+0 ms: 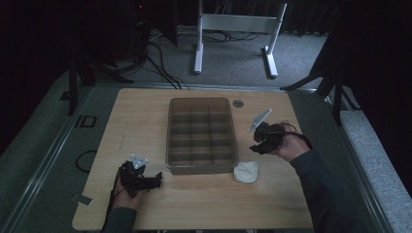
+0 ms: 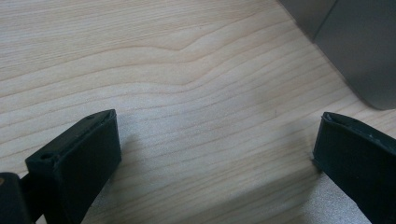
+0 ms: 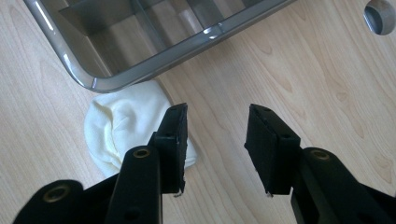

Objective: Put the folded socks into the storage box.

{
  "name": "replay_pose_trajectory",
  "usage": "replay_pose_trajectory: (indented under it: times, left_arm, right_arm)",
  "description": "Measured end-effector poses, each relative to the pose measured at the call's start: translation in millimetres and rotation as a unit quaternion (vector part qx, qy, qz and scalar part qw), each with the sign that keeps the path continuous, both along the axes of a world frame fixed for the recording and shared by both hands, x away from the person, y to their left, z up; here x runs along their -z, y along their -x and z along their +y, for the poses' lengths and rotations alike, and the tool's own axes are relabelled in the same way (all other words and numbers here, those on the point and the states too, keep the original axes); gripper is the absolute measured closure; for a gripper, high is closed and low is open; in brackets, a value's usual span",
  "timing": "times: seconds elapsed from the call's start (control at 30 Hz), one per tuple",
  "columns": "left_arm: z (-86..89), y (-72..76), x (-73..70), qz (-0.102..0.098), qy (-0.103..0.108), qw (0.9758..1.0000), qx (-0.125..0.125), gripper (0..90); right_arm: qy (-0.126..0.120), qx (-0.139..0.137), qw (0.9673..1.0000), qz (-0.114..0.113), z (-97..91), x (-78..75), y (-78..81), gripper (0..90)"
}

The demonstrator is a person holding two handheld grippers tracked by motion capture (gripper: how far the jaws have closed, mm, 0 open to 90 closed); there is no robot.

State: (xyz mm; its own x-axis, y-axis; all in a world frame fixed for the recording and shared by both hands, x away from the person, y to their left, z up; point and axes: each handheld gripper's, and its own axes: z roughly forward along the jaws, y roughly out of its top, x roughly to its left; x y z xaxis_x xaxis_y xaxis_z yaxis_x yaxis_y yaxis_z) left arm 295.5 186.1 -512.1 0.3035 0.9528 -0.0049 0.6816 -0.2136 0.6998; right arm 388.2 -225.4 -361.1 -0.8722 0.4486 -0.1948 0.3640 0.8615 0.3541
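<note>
High view: wooden table (image 1: 145, 116) with a grey divided bin (image 1: 200, 135) at its middle. A white cloth bundle (image 1: 246, 172) lies on the table just off the bin's near right corner — touching the corner or a hair apart, cannot tell from here. A small round grey insert (image 1: 237, 103) sits in the tabletop beyond the bin's far right corner.

Right claw (image 1: 256, 144) is held in the person's right hand (image 1: 286, 145), to the right of the bin and just beyond the cloth bundle, pointing toward it. Right gripper view: right claw (image 3: 217, 140) has its jaws partly open, nothing between them but bare table. The cloth bundle (image 3: 126, 130) sits left of the left jaw, which covers part of it; no pad presses on it. The bin's rounded corner (image 3: 93, 81) overlaps the far edge of the bundle in this view.

Left claw (image 1: 156, 181) is held in the left hand (image 1: 130, 187) at the near left of the table, just short of the bin's near left corner. Left gripper view: left claw (image 2: 217, 144) has its jaws wide apart, bare wood grain between them — nothing held. The bin wall (image 2: 364, 51) shows at upper right.
</note>
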Motion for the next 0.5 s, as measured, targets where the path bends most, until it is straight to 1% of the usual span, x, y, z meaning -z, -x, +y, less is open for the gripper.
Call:
replay_pose_trajectory:
  times: [0.13, 0.5]
  left_arm:
    - [0.0, 0.0, 0.0, 0.000, 0.000, 1.0000, 0.000, 1.0]
    - [0.0, 0.0, 0.0, 0.000, 0.000, 1.0000, 0.000, 1.0]
  right_arm:
    - [0.002, -0.002, 1.0000, 0.004, 1.3, 1.4, 0.9, 57.5]
    - [0.021, -0.018, 0.9994, 0.021, 8.7, 10.2, 4.4, 56.0]
